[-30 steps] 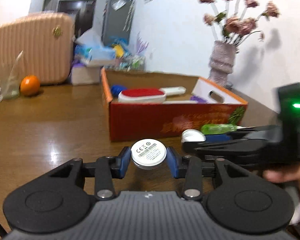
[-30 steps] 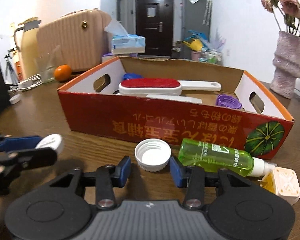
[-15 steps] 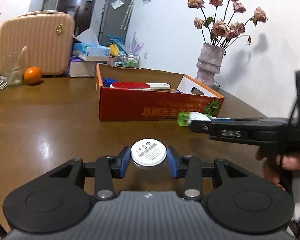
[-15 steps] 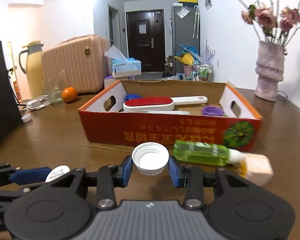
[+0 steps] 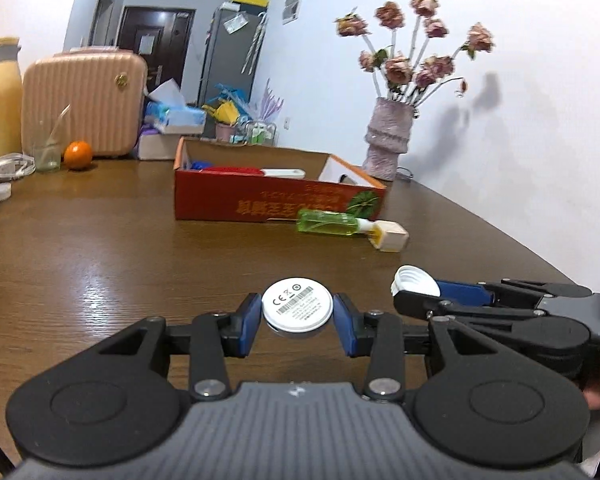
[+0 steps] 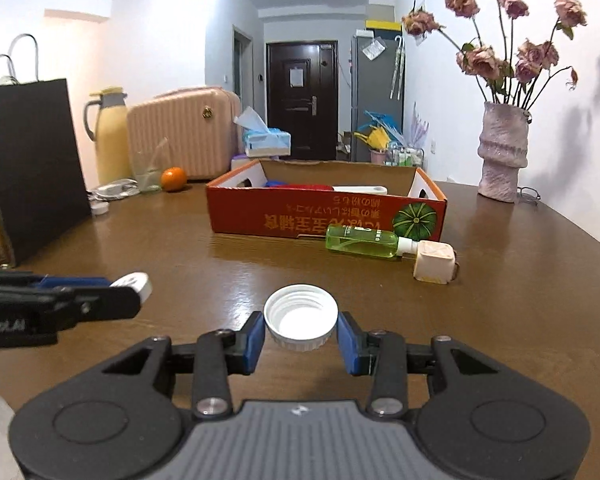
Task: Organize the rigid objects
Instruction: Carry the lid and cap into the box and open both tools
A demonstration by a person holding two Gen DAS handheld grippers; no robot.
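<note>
White disc (image 5: 297,307) and bottle cap (image 6: 300,318) sit clamped in tools.

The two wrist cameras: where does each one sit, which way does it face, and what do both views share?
Left wrist: sits on the left gripper, faces across the brown wooden table; own fingers clamp a white round disc; right gripper at its right edge.
Right wrist: sits on the right gripper, faces likewise; own fingers clamp a white ribbed bottle cap; left gripper at its left.
Shared: red cardboard box, green plastic bottle, pink vase.
</note>
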